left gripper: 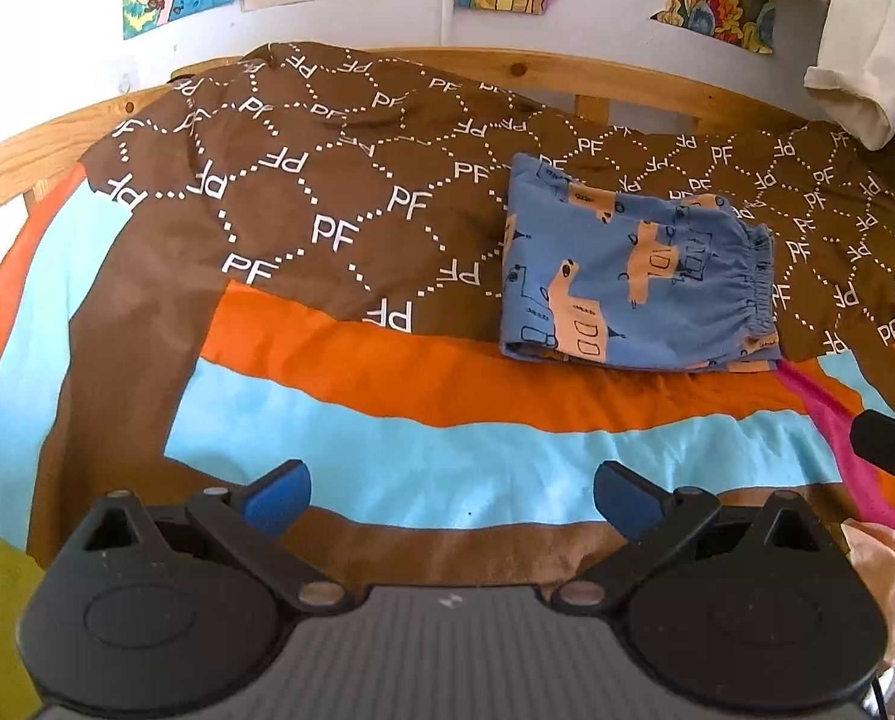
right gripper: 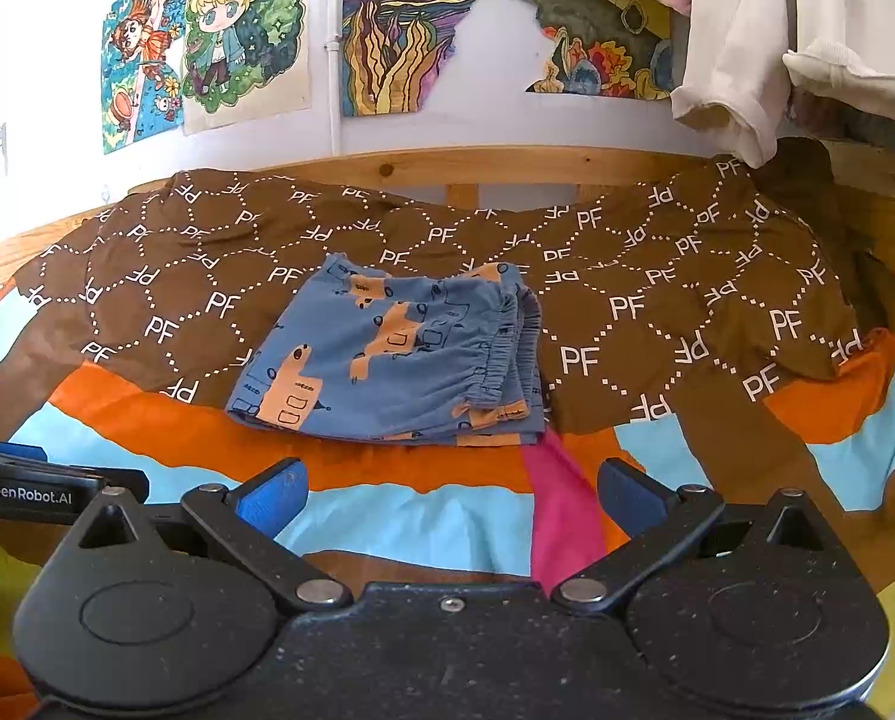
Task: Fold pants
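Observation:
The blue pants (left gripper: 633, 267) with orange truck prints lie folded into a compact rectangle on the bed, elastic waistband at the right; they also show in the right wrist view (right gripper: 399, 354). My left gripper (left gripper: 450, 501) is open and empty, held back from the pants, above the striped bedding. My right gripper (right gripper: 450, 501) is open and empty too, just in front of the pants' near edge. The left gripper's body (right gripper: 33, 489) shows at the left edge of the right wrist view, and part of the right gripper (left gripper: 891, 450) at the right edge of the left wrist view.
A brown "PF" patterned cover (left gripper: 327, 180) lies over a striped orange, light-blue and pink blanket (right gripper: 423, 516). A wooden bed rail (right gripper: 477, 165) runs along the back below a wall with drawings. White and pink clothes (right gripper: 747, 48) hang at upper right.

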A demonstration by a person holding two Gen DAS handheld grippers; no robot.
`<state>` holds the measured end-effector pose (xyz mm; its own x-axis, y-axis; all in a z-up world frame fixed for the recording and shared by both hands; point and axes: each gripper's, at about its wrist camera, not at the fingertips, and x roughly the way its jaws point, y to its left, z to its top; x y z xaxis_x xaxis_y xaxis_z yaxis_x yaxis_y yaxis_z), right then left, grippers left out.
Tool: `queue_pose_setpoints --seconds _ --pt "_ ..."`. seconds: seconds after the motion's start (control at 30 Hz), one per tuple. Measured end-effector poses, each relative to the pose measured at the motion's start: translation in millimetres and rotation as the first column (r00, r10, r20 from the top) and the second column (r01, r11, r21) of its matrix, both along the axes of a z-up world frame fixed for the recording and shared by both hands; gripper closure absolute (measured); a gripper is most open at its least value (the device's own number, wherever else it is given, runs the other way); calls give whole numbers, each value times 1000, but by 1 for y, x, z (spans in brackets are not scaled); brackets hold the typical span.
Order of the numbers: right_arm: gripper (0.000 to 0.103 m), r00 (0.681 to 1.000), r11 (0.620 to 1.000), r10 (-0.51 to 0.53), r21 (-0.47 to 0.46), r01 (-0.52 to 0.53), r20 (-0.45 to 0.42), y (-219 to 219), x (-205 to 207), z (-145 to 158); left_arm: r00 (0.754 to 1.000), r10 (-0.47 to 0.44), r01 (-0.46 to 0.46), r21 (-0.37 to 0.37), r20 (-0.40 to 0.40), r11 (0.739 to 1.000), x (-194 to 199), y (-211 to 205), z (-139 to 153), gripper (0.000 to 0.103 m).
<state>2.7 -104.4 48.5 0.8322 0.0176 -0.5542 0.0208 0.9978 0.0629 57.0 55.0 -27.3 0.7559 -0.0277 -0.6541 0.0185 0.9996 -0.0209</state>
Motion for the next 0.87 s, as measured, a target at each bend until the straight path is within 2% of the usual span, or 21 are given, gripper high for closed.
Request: queue_pose_setpoints --seconds 0.87 --pt "1 1000 1000 0 0 0 0 0 0 0 1000 -26 26 17 9 1000 -2 -2 0 0"
